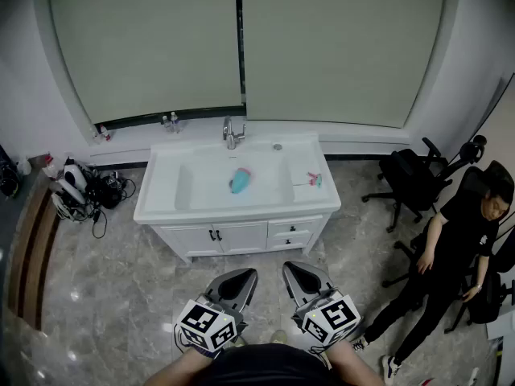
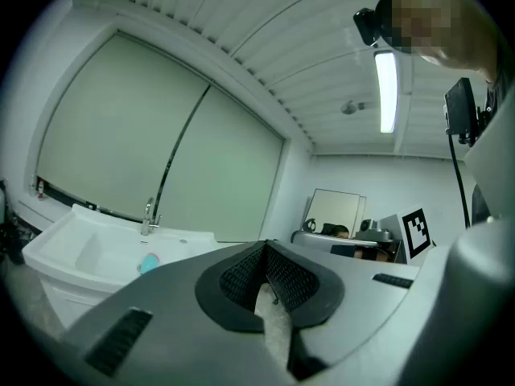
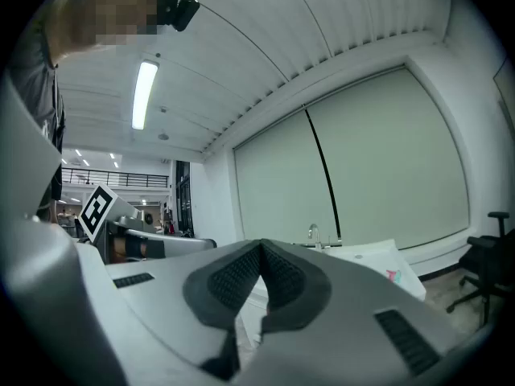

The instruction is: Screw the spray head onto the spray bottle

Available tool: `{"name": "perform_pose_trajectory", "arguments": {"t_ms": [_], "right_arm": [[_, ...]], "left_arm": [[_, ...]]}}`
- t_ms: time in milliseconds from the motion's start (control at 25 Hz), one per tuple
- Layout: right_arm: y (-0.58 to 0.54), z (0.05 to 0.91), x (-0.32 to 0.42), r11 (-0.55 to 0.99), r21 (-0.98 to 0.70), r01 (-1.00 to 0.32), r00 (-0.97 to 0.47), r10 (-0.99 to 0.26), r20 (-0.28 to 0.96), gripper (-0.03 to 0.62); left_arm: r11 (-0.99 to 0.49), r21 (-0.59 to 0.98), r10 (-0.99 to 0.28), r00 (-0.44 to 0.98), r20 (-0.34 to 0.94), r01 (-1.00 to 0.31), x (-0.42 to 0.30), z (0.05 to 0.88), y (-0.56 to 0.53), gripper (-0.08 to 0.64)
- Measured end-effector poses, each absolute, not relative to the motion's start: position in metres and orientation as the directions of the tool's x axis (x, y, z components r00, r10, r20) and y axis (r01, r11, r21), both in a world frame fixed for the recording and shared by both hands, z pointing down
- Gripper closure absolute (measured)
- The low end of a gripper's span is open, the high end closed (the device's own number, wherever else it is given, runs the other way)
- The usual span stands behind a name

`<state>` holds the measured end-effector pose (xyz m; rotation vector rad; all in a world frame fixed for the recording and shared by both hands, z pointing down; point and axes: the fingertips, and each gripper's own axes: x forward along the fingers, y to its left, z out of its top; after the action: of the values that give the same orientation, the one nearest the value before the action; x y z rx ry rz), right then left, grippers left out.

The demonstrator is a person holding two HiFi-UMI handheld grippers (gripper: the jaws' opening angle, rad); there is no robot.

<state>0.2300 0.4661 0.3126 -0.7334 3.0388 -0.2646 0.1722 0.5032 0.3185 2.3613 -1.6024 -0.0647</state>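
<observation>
In the middle of the head view, a teal spray bottle point(image 1: 240, 182) lies on its side in the white basin point(image 1: 189, 187) of a vanity, neck end toward the top of the frame, with no head on it. The spray head point(image 1: 314, 179), pink and teal, rests apart from it on the flat countertop to the right of the basin.

The bottle looks like small, thin plastic, so it is probably light, smooth and inclined to roll or slip. A hold across the middle of its body should be safest, firm but not crushing. The spray head is likely stiff and awkwardly shaped. Its round collar seems the best place to pinch it for turning.

The basin holds nothing but the bottle and appears dry. Whether the bottle has liquid inside cannot be told. The cabinet doors and drawers below are shut.

A chrome faucet point(image 1: 232, 133) stands behind the basin, and a few small bottles point(image 1: 169, 121) sit on the ledge at upper left.

At the bottom of the frame, well apart from the vanity, the left gripper point(image 1: 235, 283) and the right gripper point(image 1: 303, 279) are side by side. Each gripper view shows its jaws pressed together on nothing. A person point(image 1: 451, 256) sits at the right edge.
</observation>
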Motion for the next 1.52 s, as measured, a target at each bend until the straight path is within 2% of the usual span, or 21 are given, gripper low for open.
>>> {"name": "perform_pose_trajectory", "arguments": {"t_ms": [640, 1520], "right_arm": [[0.475, 0.31, 0.241, 0.878, -0.181, -0.444, -0.895, -0.446, 0.035, 0.592], [0.429, 0.342, 0.285, 0.902, -0.281, -0.326, -0.942, -0.336, 0.013, 0.592]], "left_arm": [[-0.347, 0.262, -0.91, 0.391, 0.138, -0.901, 0.187, 0.32, 0.509, 0.555], [-0.269, 0.308, -0.892, 0.357, 0.279, -0.913, 0.234, 0.377, 0.45, 0.555]]}}
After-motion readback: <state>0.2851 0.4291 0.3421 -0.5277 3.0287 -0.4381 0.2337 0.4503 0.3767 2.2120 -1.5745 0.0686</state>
